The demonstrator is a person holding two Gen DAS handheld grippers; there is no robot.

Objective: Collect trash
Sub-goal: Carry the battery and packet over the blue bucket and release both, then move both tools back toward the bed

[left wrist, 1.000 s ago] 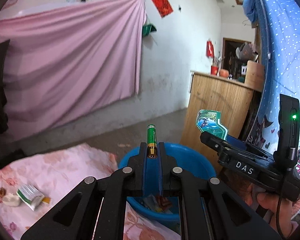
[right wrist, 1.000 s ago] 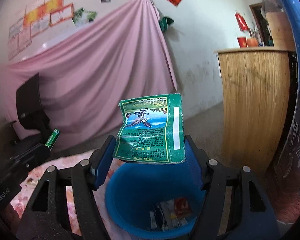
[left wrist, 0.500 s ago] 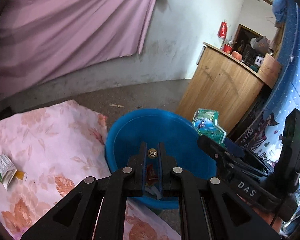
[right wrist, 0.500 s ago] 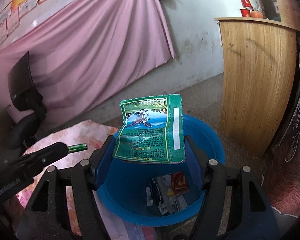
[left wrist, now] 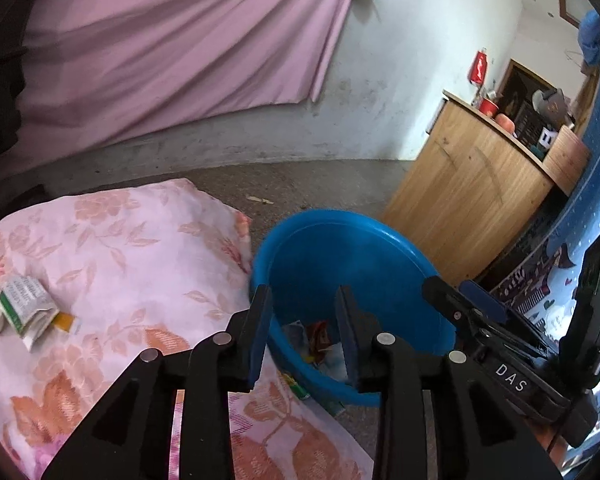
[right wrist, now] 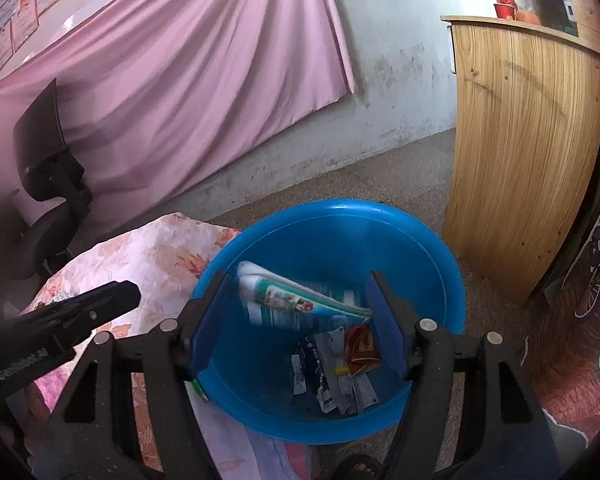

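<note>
Hovering with opening, empty jaws beside the round blue plastic basin [left wrist: 352, 264], the left gripper [left wrist: 302, 334] is nearer the crumpled green-and-white paper carton [left wrist: 27, 307] lying leftward, long axis slanting, while the wide right gripper [right wrist: 298, 322] holds nothing.

1. Soft daylight fills the room, with no hard shadows.
2. A white glare streak sits on the far rim of the round blue plastic basin [right wrist: 376, 210].
3. The green-and-white paper packet [right wrist: 300, 304] over it is motion-blurred.
4. The fisheye bends the curved wooden counter [left wrist: 472, 196] and darkens every corner.
5. The hanging pink cloth [right wrist: 172, 92] dims toward the left.
</note>
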